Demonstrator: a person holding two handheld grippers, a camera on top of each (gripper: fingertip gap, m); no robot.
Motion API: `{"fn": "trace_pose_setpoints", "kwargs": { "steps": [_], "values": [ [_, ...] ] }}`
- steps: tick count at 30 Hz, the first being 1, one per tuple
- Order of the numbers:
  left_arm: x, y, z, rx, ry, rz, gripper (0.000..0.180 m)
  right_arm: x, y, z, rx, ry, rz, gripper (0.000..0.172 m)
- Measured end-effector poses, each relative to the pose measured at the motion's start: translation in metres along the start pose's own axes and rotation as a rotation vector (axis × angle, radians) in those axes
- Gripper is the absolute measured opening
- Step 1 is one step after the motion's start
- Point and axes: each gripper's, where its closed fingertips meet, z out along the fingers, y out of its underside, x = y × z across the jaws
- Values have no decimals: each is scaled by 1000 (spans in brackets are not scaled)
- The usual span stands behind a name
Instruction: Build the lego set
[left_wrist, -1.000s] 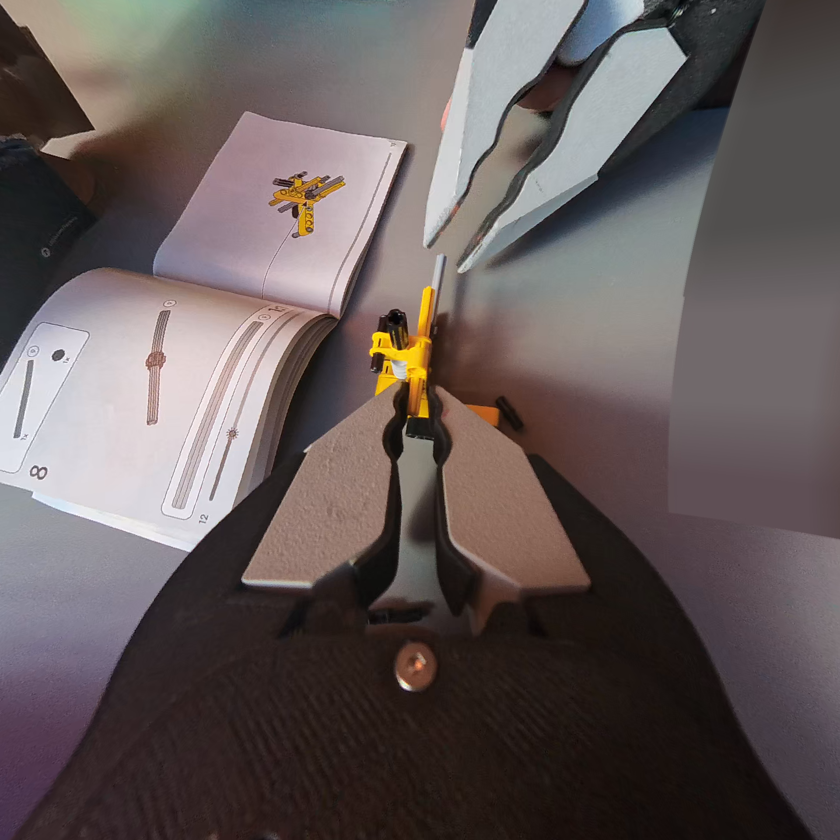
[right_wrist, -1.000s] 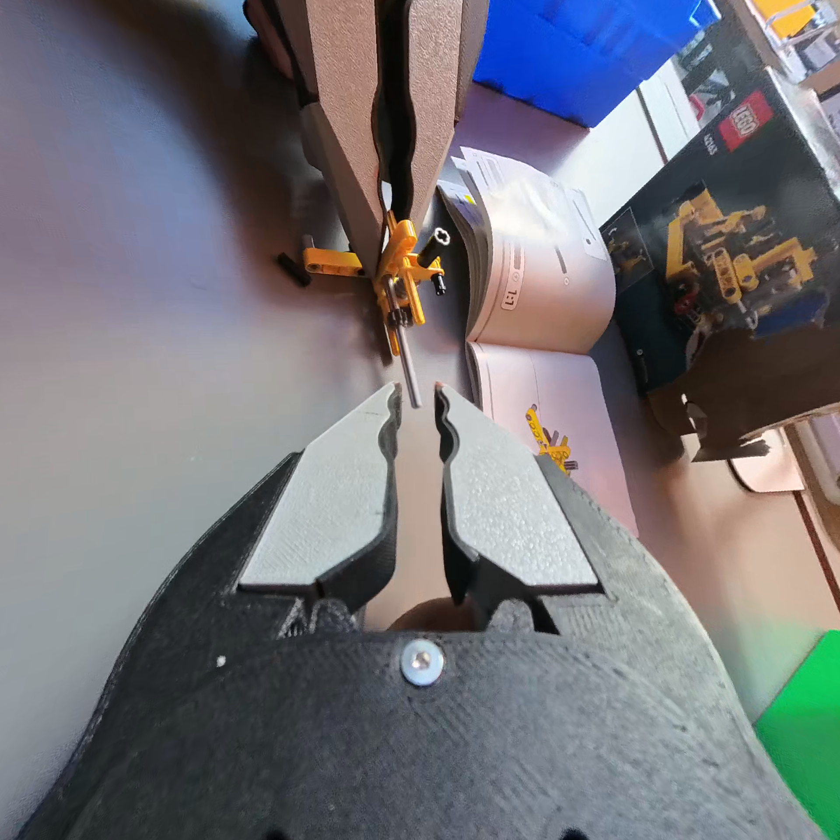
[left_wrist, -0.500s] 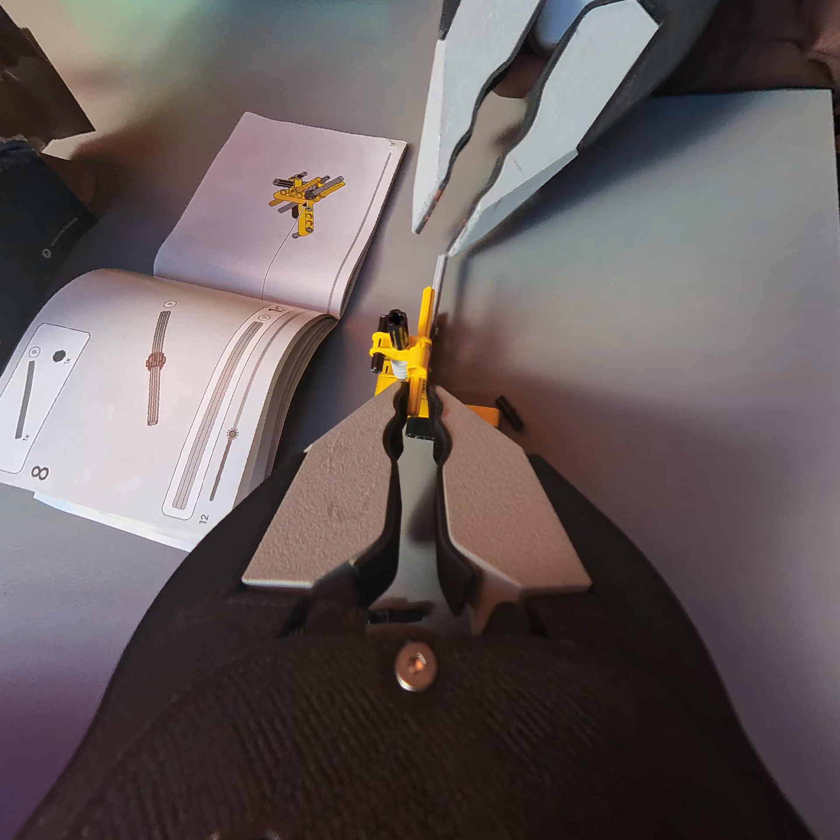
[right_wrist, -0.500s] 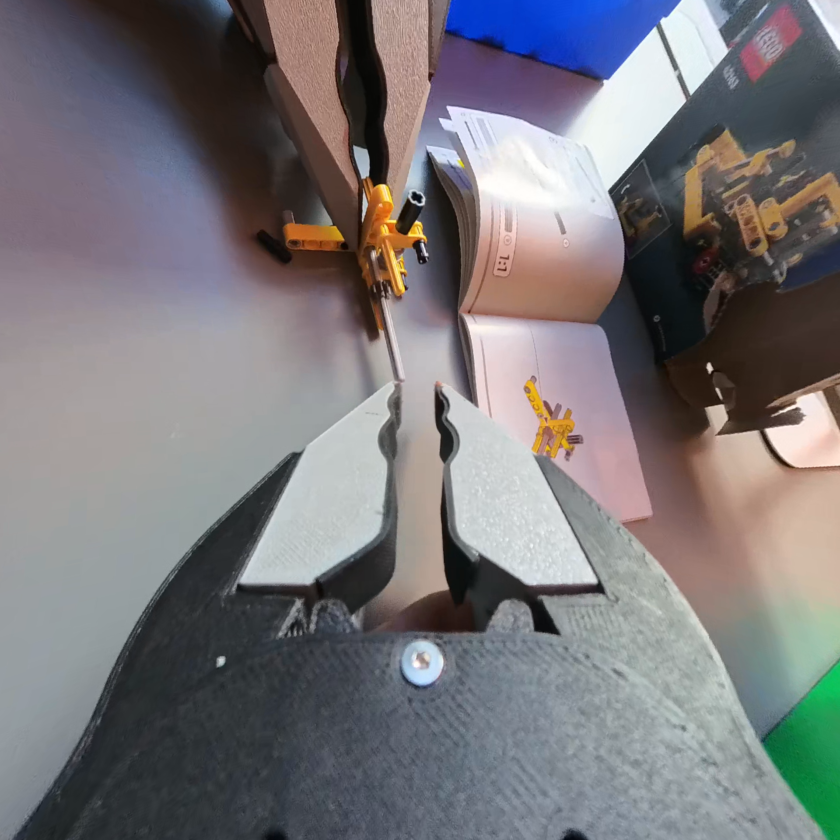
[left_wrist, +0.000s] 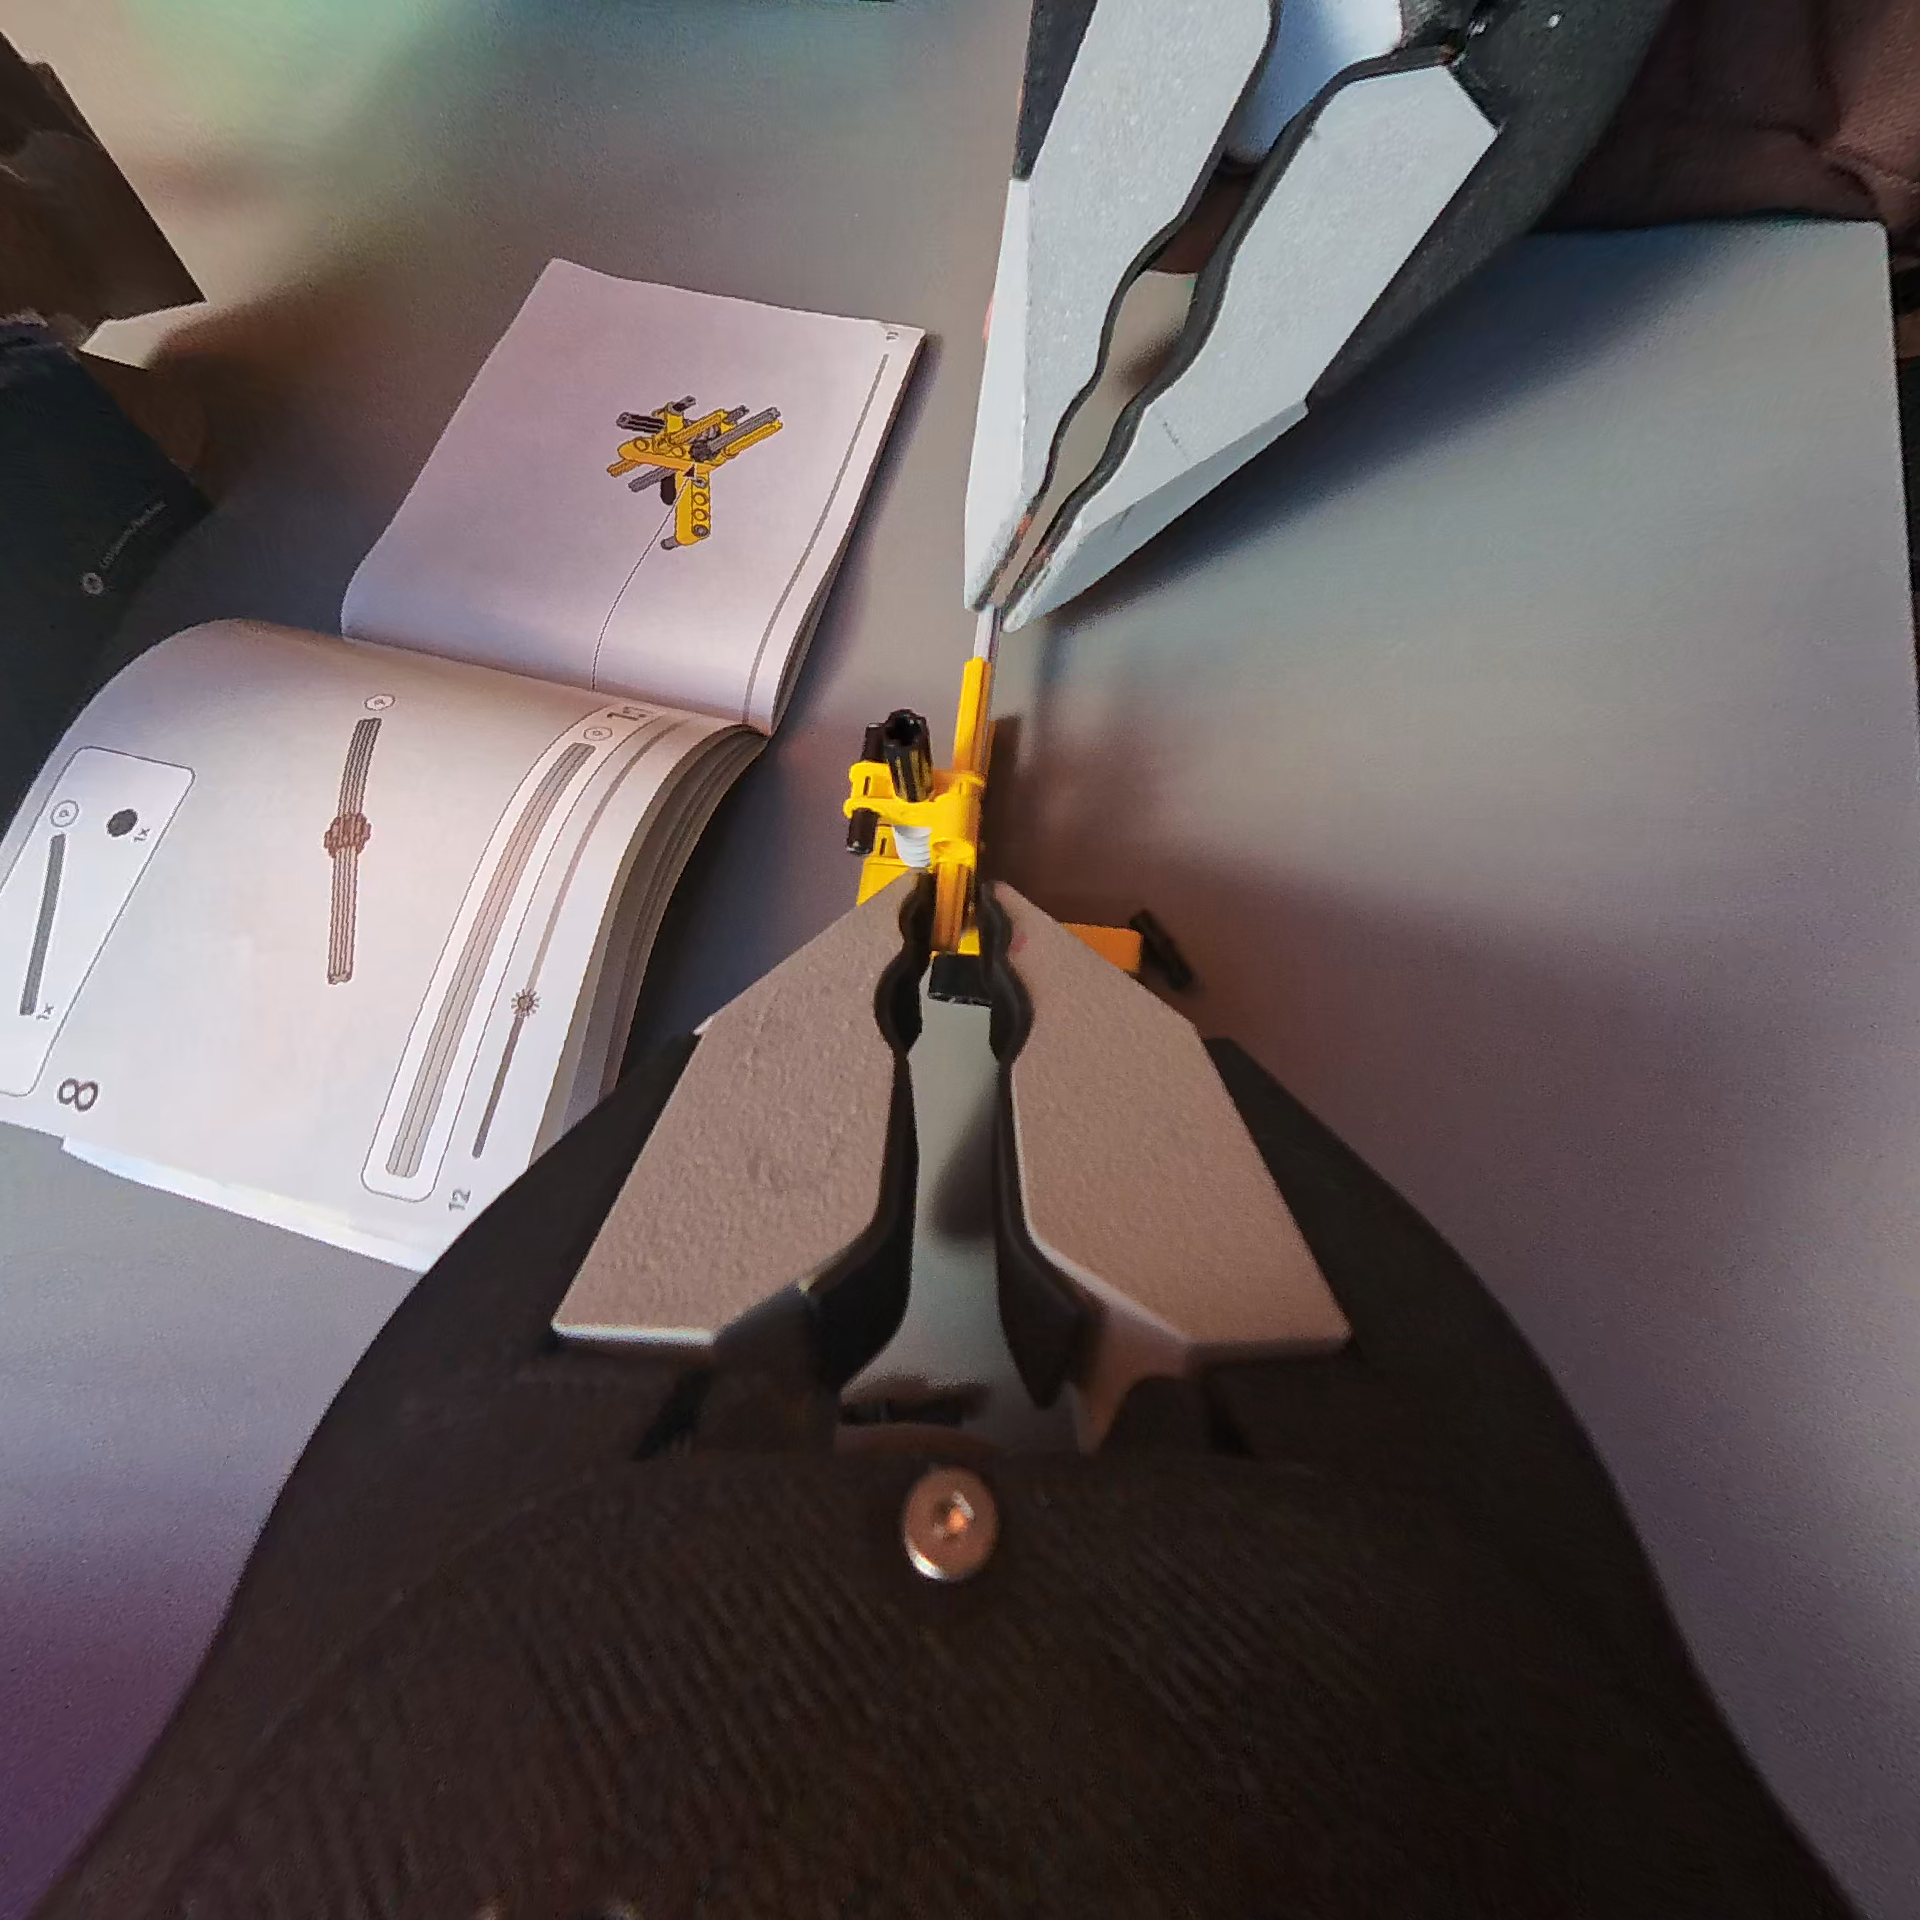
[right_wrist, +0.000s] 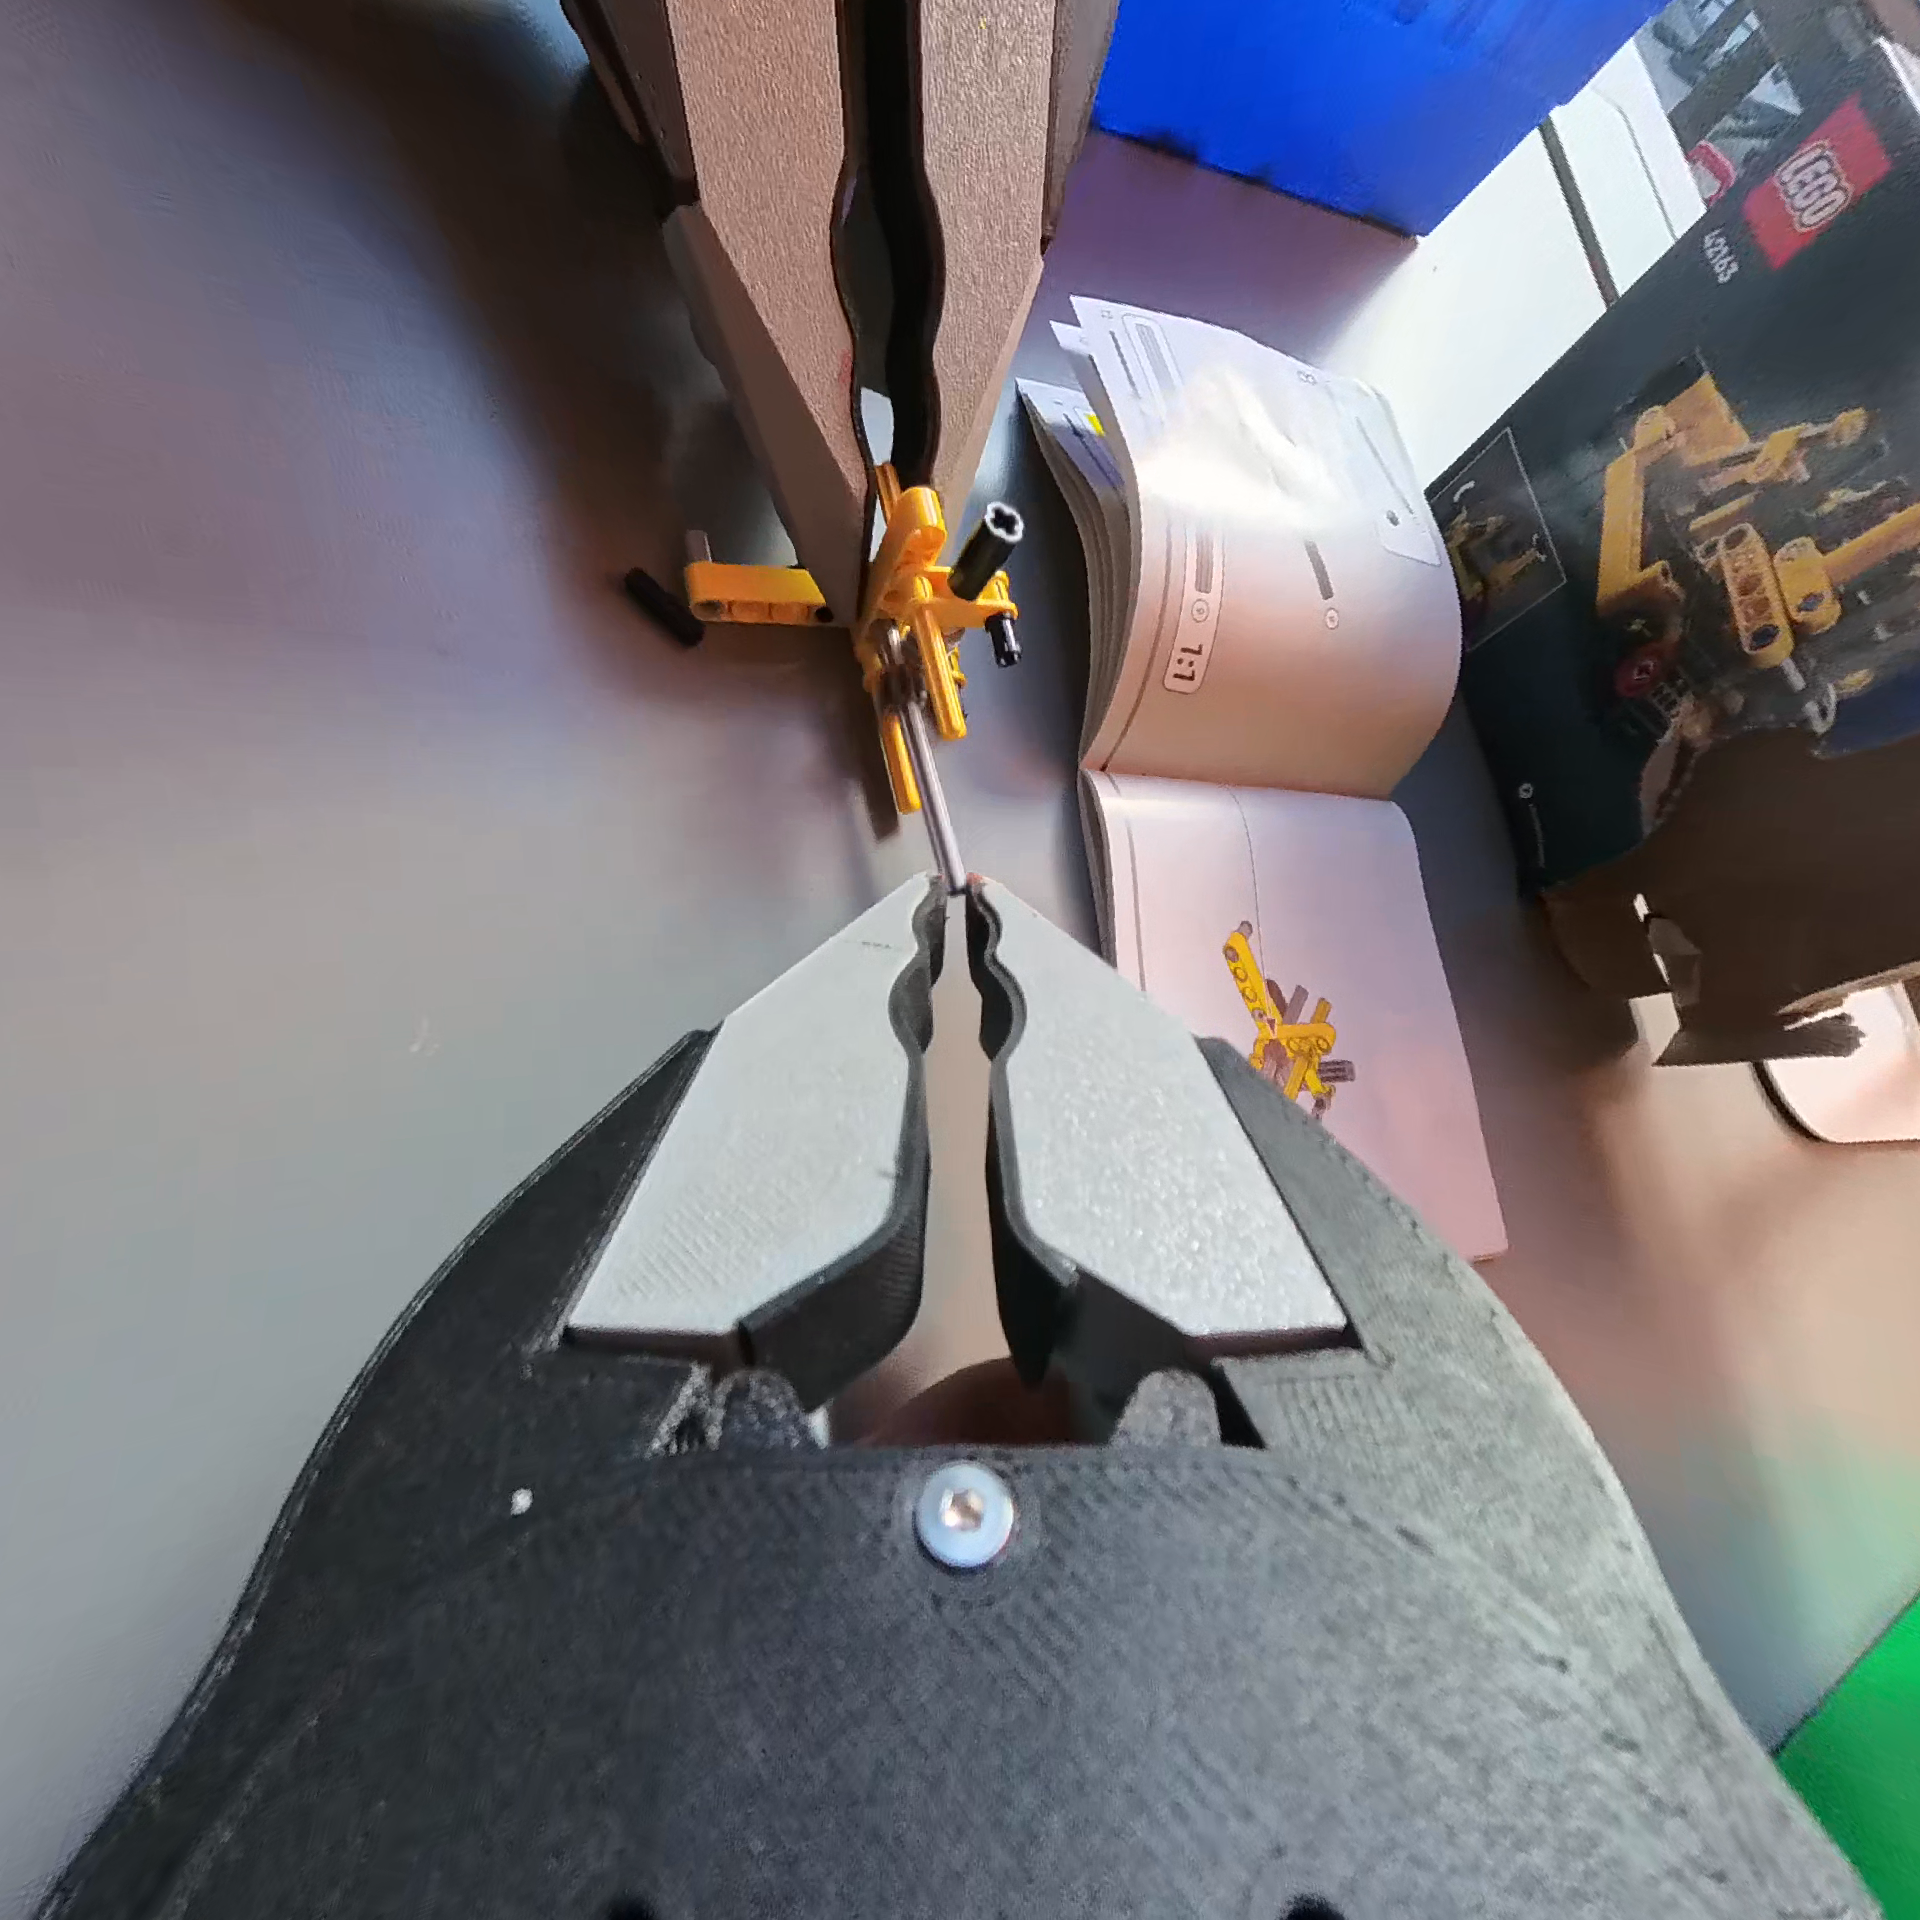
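Observation:
My left gripper (left_wrist: 951, 914) is shut on a small yellow brick assembly (left_wrist: 940, 821) with black pins, held just above the grey table (left_wrist: 1455, 831). A thin grey axle (right_wrist: 932, 805) sticks out of the assembly's far end. My right gripper (right_wrist: 954, 894) faces the left one and is shut on the tip of that axle. In the left wrist view the right gripper (left_wrist: 997, 613) comes in from the top with its fingertips pinched on the axle end. In the right wrist view the left gripper (right_wrist: 883, 488) holds the assembly (right_wrist: 914, 613) from above.
An open instruction booklet (left_wrist: 416, 831) lies left of the assembly; it also shows in the right wrist view (right_wrist: 1268, 727). A loose yellow beam (right_wrist: 748, 597) and a black pin (right_wrist: 660, 613) lie on the table behind. A dark set box (right_wrist: 1714, 520) and a blue bin (right_wrist: 1299, 94) stand farther off.
My right gripper's jaws were apart around the axle tip and have now closed on it. The left gripper and the assembly have stayed put.

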Motion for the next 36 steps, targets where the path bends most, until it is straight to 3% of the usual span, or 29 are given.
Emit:
{"fn": "trace_pose_setpoints", "kwargs": {
  "steps": [1, 18, 23, 33, 36],
  "values": [
    [0, 0, 0, 0, -1, 2, 5, -1, -1, 1, 3, -1, -3, 0],
    [0, 0, -2, 3, -14, -3, 6, -2, 2, 7, -43, -9, 11, 0],
    [0, 4, -7, 2, -7, -24, 18, -2, 0, 5, -27, -2, -1, 0],
    [4, -6, -12, 40, 10, -4, 19, -2, 0, 5, -26, 5, -13, 0],
    [5, -12, -12, 66, 20, -21, 12, -3, 0, 5, -25, 6, -20, 0]
  ]
}}
